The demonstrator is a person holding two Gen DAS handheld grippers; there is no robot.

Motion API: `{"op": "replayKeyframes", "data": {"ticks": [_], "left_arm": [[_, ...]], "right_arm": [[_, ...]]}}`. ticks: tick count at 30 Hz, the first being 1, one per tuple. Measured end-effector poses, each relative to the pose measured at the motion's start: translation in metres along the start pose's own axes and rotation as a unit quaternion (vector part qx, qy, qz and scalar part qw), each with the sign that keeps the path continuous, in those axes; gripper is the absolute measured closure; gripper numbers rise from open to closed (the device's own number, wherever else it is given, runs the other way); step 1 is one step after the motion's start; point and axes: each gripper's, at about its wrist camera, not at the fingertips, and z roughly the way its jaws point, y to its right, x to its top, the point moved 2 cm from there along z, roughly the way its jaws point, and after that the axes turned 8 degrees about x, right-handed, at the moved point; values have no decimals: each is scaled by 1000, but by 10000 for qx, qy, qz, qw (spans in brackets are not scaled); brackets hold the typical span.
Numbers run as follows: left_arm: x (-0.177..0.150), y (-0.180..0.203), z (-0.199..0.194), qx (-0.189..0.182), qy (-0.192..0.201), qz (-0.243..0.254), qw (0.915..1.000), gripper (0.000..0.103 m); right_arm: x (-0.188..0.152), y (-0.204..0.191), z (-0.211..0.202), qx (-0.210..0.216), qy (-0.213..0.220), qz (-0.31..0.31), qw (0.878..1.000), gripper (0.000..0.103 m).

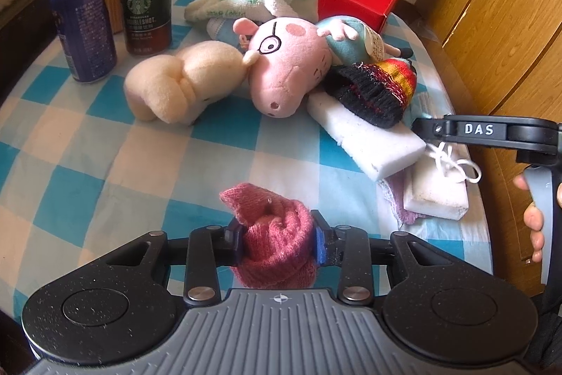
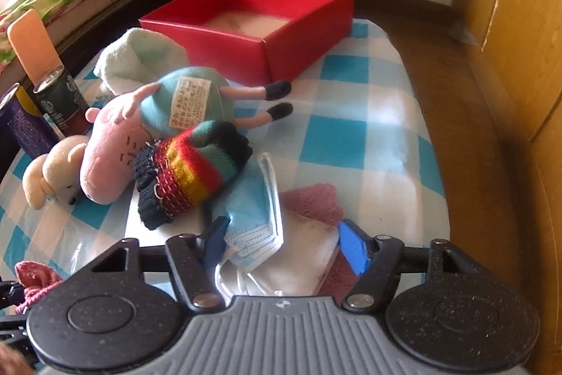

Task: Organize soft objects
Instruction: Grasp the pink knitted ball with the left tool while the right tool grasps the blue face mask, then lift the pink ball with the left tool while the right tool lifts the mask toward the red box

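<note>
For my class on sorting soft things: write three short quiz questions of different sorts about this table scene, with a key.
1. True or false: the red box already holds the pink pig plush.
2. Multiple choice: what is clamped in the left gripper? A) a pink knitted piece B) a drink can C) a white towel
3. Short answer: which soft thing lies across the white foam block, right beside the pig's head?

Key
1. False: the pig lies on the checked cloth in front of the box, whose visible inside looks bare.
2. A: the pink knitted piece sits between the pads.
3. The striped knitted hat.
</note>
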Motion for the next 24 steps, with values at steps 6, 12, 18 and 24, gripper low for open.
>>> {"op": "replayKeyframes", "data": {"ticks": [6,12,18,24], "left_arm": [[0,4,-2,-54,12,42,10000,65],[1,1,-3,-106,-1,-19,9999,65],[1,2,-4,-169,-1,-1,9999,65],[0,4,0,-156,-66,7,9999,65]], "right_arm": [[9,6,-11,157,25,-156,9998,88],[6,-4,-24,231,-24,-559,9982,77],[-6,-26,-39,-493,180,-1991,9786,43],[-2,-40,-7,130,-153,-2508,9678,75]]}}
